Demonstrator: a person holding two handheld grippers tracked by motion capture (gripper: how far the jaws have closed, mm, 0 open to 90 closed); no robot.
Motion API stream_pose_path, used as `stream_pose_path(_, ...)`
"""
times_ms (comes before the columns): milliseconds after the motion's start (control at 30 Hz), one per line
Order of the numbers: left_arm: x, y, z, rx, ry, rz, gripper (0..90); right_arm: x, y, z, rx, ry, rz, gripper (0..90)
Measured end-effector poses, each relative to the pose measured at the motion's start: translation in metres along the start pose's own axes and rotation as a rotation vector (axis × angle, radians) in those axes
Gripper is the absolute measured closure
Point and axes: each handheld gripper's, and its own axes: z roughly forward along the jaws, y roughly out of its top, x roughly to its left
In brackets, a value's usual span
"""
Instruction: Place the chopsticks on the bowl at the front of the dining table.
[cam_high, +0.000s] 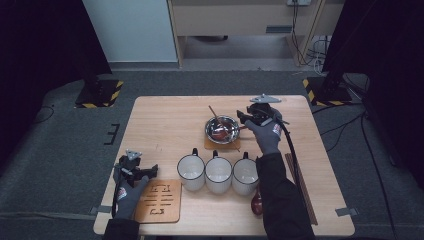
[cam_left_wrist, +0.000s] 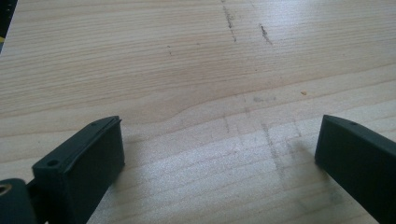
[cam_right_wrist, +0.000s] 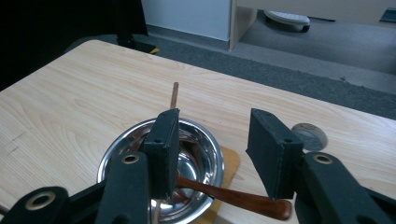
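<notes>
A steel bowl (cam_high: 222, 129) stands on a wooden coaster (cam_high: 222, 145) at the middle right of the table (cam_high: 160, 125). In it lie a dark brown wooden spoon (cam_right_wrist: 233, 198) and a thin wooden stick (cam_right_wrist: 174, 95) that leans over the far rim. My right gripper (cam_high: 243, 117) hovers just right of the bowl (cam_right_wrist: 196, 158), above the spoon's handle; in the right gripper view (cam_right_wrist: 212, 126) its jaws stand apart with nothing between the pads. My left gripper (cam_high: 151, 170) rests near the table's front left, open over bare wood (cam_left_wrist: 219, 130).
Three white mugs (cam_high: 218, 174) stand in a row near the front edge. A cut-out wooden trivet (cam_high: 159, 201) lies by the left hand. A red-brown spoon (cam_high: 257, 202) and long chopsticks (cam_high: 301, 187) lie at the front right. A round grey disc (cam_right_wrist: 308, 135) sits in the tabletop.
</notes>
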Motion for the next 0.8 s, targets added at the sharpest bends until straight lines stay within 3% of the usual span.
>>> stream_pose_path(800,0.000,0.000,0.000,0.000,0.000,0.000,0.3,-0.035,-0.037,-0.054,-0.027,-0.027,0.030,50.9)
